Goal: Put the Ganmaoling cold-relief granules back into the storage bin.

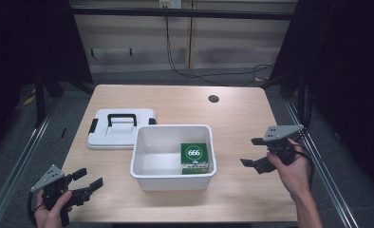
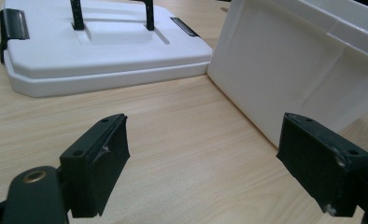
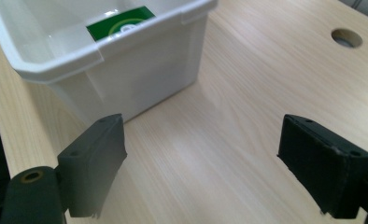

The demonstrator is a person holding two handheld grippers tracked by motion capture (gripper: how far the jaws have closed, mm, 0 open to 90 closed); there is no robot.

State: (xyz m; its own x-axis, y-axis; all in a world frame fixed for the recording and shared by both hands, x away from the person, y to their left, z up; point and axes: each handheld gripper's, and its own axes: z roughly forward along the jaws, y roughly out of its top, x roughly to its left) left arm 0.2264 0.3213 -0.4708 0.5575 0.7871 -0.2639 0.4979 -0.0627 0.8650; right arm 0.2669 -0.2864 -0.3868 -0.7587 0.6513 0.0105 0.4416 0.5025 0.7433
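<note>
A white plastic bin (image 1: 142,156) stands mid-table with a green box marked 666 (image 1: 194,156) lying in its right half. The bin's white lid (image 1: 121,129) with a black handle lies flat on the table, touching the bin's far left corner. My left gripper (image 1: 87,179) is open near the table's front left corner, apart from the bin, nothing between its jaws. My right gripper (image 1: 251,152) is open to the right of the bin, also holding nothing. The left gripper view shows the lid (image 2: 102,51) and bin wall (image 2: 294,70); the right gripper view shows the bin (image 3: 140,65) and green box (image 3: 119,23).
A round cable hole (image 1: 213,99) is in the tabletop at the back right, also visible as the hole (image 3: 346,37) in the right gripper view. Bare wood lies around the bin. Dark frame posts flank the table and cables run along the floor behind it.
</note>
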